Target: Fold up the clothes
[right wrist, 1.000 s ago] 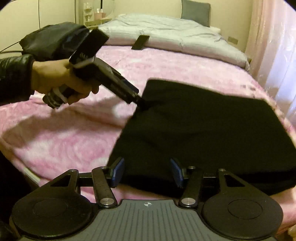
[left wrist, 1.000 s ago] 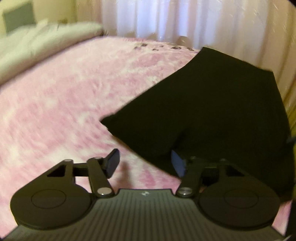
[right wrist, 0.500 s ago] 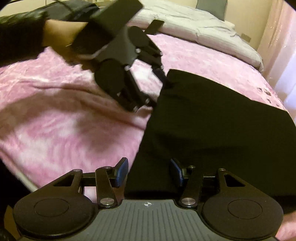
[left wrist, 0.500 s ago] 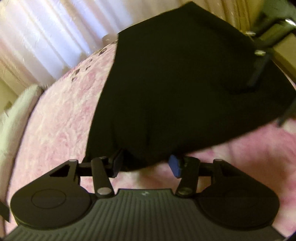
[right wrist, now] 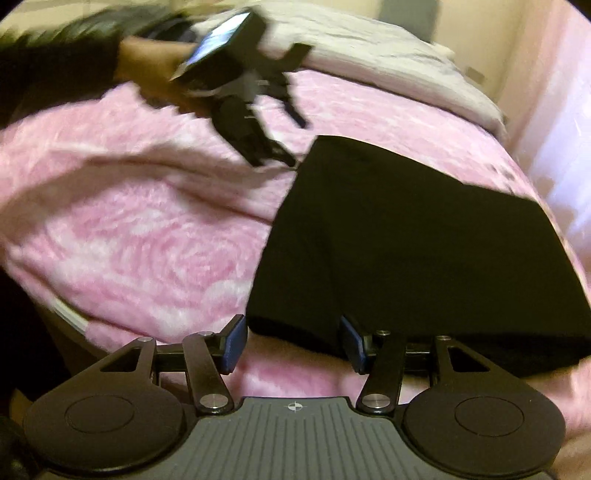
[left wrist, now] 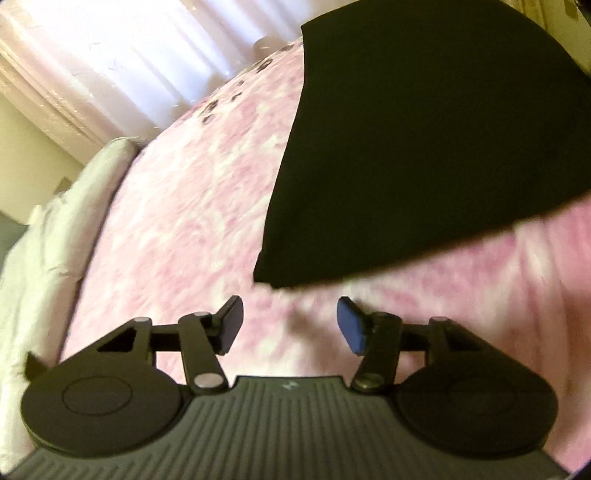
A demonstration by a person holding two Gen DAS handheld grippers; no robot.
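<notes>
A black folded garment (left wrist: pixel 417 147) lies flat on the pink bedspread (left wrist: pixel 184 229). My left gripper (left wrist: pixel 290 325) is open and empty, just short of the garment's near corner, not touching it. In the right wrist view the same garment (right wrist: pixel 417 243) fills the right half. My right gripper (right wrist: pixel 293 343) is open at the garment's near edge, with the cloth's corner just beyond the jaws. The left gripper (right wrist: pixel 280 147) also shows there, blurred, held by a hand above the bedspread by the garment's far corner.
A white duvet (right wrist: pixel 369 55) and a grey pillow (right wrist: pixel 410 14) lie at the head of the bed. Sheer pink curtains (left wrist: pixel 129 55) hang beside the bed. The bed's near edge (right wrist: pixel 70 314) drops off at lower left in the right wrist view.
My left gripper has let go of the garment's corner and pulled back from it, jaws wider. The garment now lies flat. My right gripper has stayed open at the near edge.
</notes>
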